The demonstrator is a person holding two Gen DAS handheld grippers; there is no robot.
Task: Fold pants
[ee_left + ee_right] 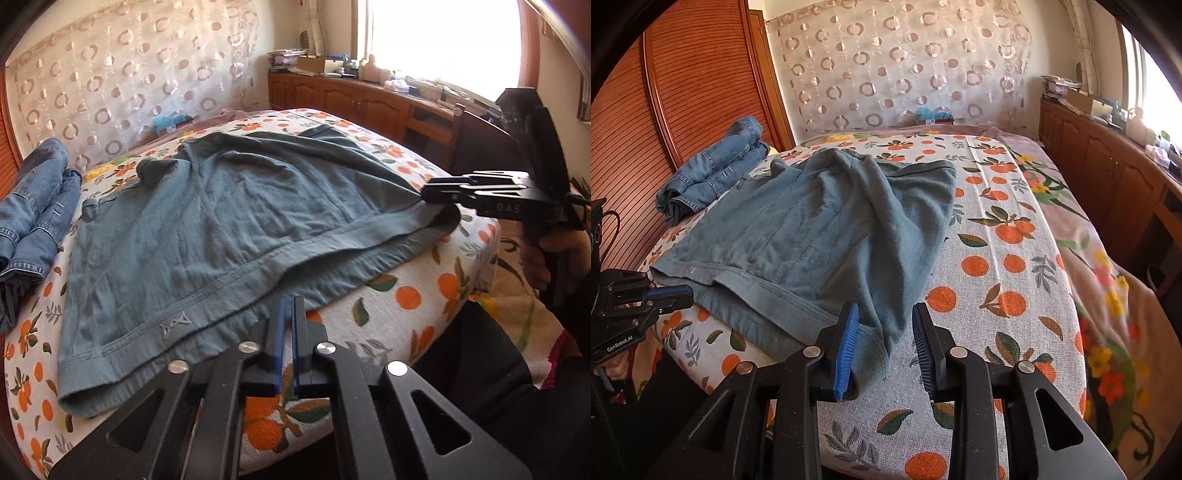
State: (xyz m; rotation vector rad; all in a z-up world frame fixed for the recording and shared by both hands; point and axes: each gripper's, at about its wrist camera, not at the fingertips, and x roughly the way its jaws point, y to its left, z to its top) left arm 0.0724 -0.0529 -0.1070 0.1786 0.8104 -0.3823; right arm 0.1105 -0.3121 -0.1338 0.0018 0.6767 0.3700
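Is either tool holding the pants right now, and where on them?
Left tool is shut at the waistband edge of the teal pants, apparently pinching it. Right tool is open around the waistband corner, not gripping.

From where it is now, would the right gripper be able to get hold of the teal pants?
Probably yes. The right gripper is open, and the near corner of the teal pants already lies between its fingers on the bedspread, with nothing in the way.

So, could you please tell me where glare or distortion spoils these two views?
Left wrist view: the bright window is blown out white; the bed edge bows from fisheye. Right wrist view: evenly lit, only a sliver of window glare; the ribbed wooden headboard curves.
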